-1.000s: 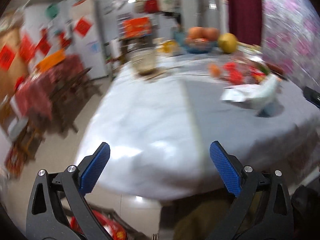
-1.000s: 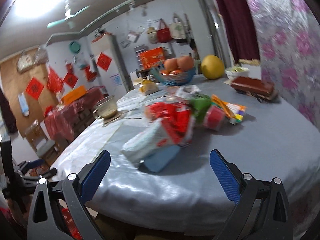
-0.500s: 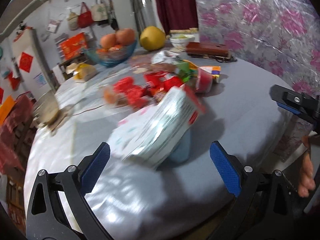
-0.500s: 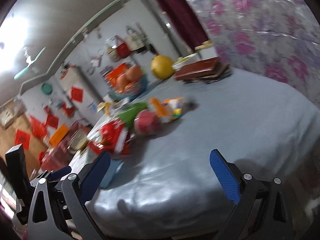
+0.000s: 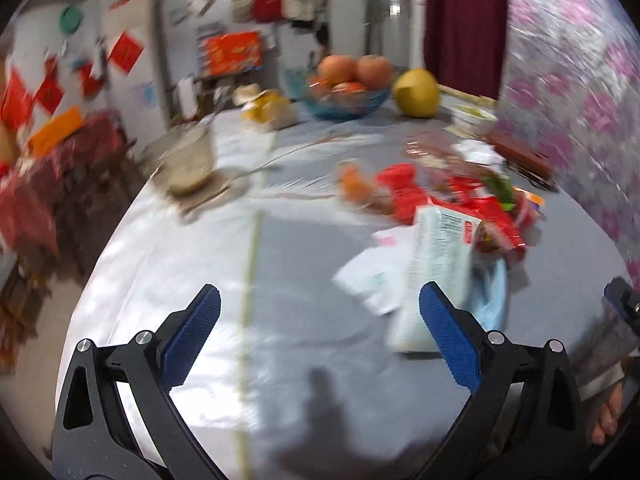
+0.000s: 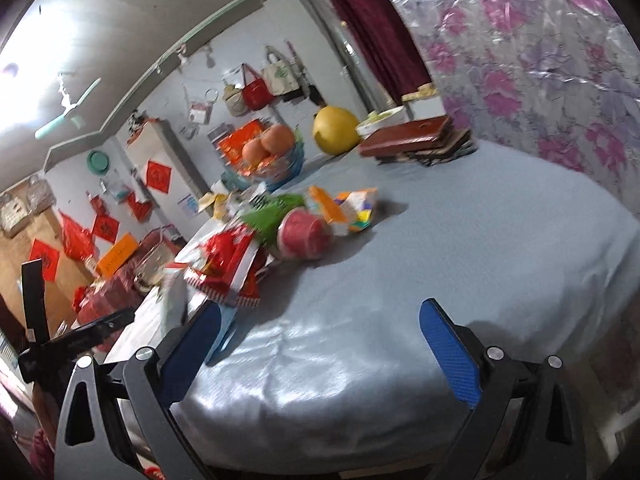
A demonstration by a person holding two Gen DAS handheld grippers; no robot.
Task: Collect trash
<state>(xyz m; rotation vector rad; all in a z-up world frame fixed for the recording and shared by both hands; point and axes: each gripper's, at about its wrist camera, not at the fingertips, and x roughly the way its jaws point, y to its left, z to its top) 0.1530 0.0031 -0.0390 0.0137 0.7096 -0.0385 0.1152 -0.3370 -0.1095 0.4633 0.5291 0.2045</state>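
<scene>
Trash lies in a loose heap on the grey-covered tabletop [image 5: 288, 320], toward its right half in our left wrist view. Nearest us, the left tool [image 5: 318, 334] hangs over the tabletop's near edge, released, its blue pads wide apart with nothing between them. Just beyond its right pad a white printed packet [image 5: 436, 264] stands tilted on end, leaning against a pale blue item [image 5: 490, 296] behind it. Flat white paper wrappers [image 5: 370, 276] lie just left of the packet.

From the right wrist view, the right tool [image 6: 320, 344] is likewise released and empty, held over bare cloth at the tabletop's near edge. The left tool's black frame shows at that view's far left.

Next out, red snack wrappers [image 6: 224, 264] overlap one another, with a red round tub [image 6: 304, 234] on its side beside them. A green wrapper [image 6: 272, 210] touches the tub, and an orange-and-white crumpled bag [image 6: 352, 208] lies just beside it.

Farther back, a glass bowl of pale contents [image 5: 188, 160] sits on a mat at the tabletop's left. Blur hides finer detail there.

At the far edge stand a blue fruit bowl [image 5: 346, 94] holding round orange fruit, a large yellow pomelo [image 5: 416, 92] beside it, and dark red flat boxes [image 6: 412, 138] near the flowered wall covering [image 6: 540, 60].
</scene>
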